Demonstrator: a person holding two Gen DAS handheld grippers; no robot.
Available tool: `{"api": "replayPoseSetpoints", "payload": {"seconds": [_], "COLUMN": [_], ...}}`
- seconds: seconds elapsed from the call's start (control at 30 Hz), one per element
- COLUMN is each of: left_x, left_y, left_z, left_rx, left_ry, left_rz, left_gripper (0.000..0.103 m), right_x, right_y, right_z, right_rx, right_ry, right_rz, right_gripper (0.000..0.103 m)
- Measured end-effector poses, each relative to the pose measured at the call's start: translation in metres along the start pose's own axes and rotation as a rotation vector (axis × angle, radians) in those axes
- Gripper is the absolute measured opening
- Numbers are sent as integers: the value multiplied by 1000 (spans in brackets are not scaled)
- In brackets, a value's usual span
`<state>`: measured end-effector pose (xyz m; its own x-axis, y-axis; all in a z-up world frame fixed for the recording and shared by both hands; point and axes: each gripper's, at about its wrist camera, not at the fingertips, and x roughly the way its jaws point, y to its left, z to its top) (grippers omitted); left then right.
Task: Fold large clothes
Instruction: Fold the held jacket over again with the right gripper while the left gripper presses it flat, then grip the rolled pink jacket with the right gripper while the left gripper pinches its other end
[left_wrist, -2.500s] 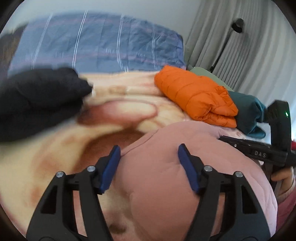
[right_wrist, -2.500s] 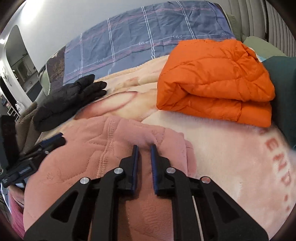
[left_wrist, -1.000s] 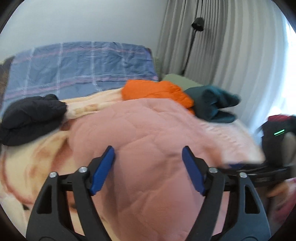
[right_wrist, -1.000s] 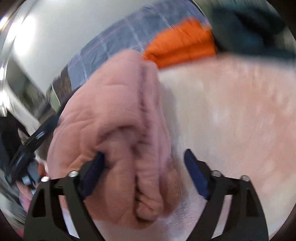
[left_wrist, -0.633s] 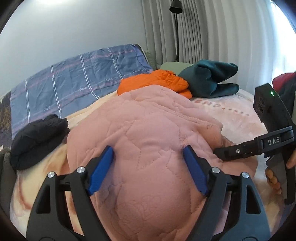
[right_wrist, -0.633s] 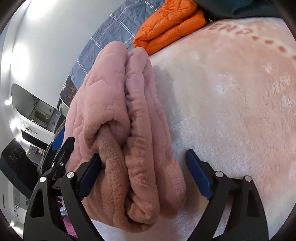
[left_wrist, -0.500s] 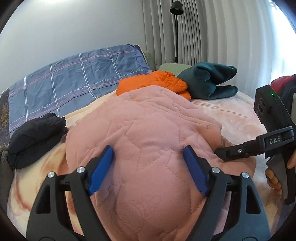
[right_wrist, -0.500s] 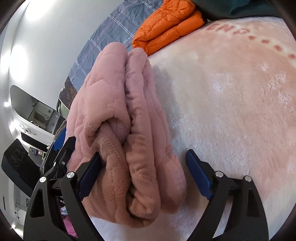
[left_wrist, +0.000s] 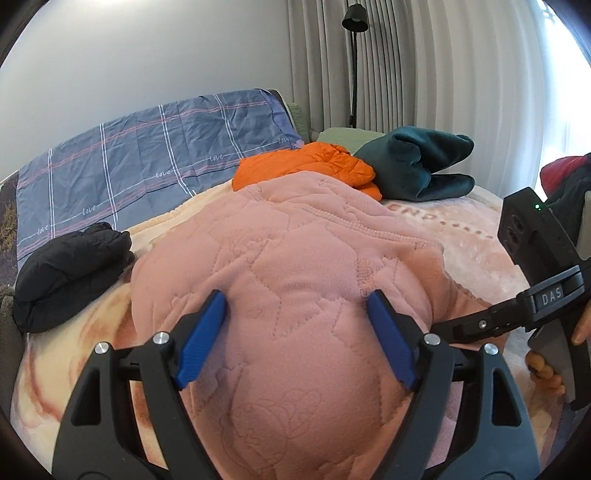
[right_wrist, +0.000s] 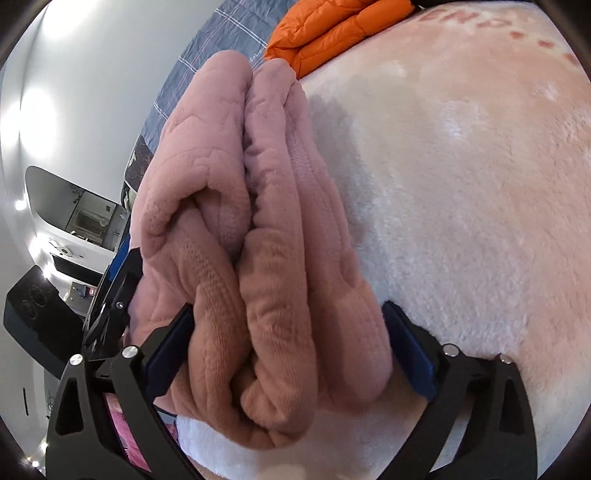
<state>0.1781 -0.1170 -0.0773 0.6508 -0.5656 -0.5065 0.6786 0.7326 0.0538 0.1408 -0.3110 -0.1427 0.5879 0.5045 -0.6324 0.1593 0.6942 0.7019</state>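
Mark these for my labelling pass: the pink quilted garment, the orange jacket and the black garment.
pink quilted garment (left_wrist: 295, 280), left wrist view, middle of its top face
orange jacket (left_wrist: 295, 168), left wrist view, top of the folded bundle
black garment (left_wrist: 70, 269), left wrist view, centre of the pile

The folded pink quilted fleece garment (left_wrist: 295, 295) fills the centre of the left wrist view and blocks the way straight ahead. Behind it, upper centre, a folded orange puffer jacket (left_wrist: 306, 168) touches a dark teal folded garment (left_wrist: 417, 166); no gap shows between them. At mid left a black padded bundle (left_wrist: 70, 273) sits near the pink fleece, with a narrow strip of peach plush blanket (right_wrist: 480, 184) between. In the right wrist view, the right half of the frame is bare blanket up to the orange jacket.
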Motion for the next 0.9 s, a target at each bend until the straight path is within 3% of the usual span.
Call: {"api": "replayPoseSetpoints", "payload": {"seconds": [0.43,0.6,0.9], "left_x": [0,2,2], "left_y": [0,-2,0], "left_z": [1,1,2], "left_rx": [0,-2,-10], "left_ry": [-2,-3,-4], "left_rz": [-9,-13,-16], "left_gripper": [82,83,83], "right_x": [-12,-3,14], "right_y": [11,3,5], "right_z": [-21,-17,-13], "right_rx": [9,11,43], "right_ry": [-41,-44,-99], "right_rz": [-31,13,-37], "right_gripper": [92,96,102]}}
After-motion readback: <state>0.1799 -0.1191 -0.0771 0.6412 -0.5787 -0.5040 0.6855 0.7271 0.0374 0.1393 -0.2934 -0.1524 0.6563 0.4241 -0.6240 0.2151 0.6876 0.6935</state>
